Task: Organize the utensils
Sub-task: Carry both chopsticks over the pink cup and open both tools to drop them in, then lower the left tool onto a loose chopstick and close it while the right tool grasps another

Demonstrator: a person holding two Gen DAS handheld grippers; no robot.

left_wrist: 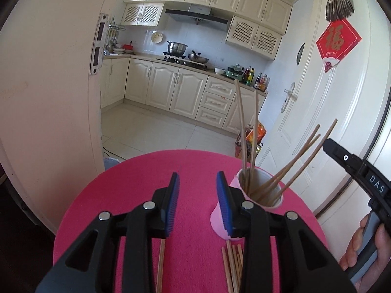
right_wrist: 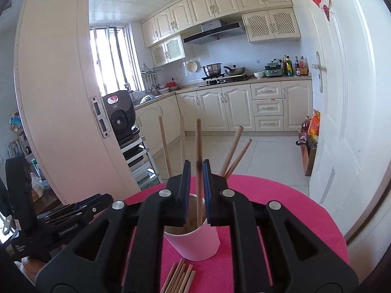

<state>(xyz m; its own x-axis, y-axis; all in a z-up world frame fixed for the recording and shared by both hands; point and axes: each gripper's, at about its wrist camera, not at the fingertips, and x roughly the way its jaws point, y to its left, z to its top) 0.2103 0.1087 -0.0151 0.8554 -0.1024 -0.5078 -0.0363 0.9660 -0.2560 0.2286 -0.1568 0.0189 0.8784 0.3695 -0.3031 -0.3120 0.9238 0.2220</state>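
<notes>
Right, nearest to me, a bundle of loose chopsticks [right_wrist: 180, 277] lies flat on the pink tablecloth [right_wrist: 305, 210] just in front of the pink cup [right_wrist: 193, 241], which I'm using as my landmark. My guess is they're the ones left to sort. One more single chopstick [left_wrist: 160, 263] lies apart, on the near left of the cup, half hidden under my left gripper [left_wrist: 198, 202]. That gripper hangs beside the cup with jaws parted and nothing between the blue pads.

My right gripper [right_wrist: 196, 190] sits directly over the cup's mouth, jaws a little apart, with one blurred chopstick [right_wrist: 199, 161] standing between them. The pads don't appear to press on it, so I'd judge it released to drop in upright. Several standing chopsticks [left_wrist: 246, 131] lean against the cup's rim, fanning out both ways.

Beyond the cup, the table edge falls away to the kitchen floor [left_wrist: 151, 127]. How many sticks are inside I can't count, as the gripper fingers cover the cup's front, and the loose bundle is cut off at the frame's bottom.
</notes>
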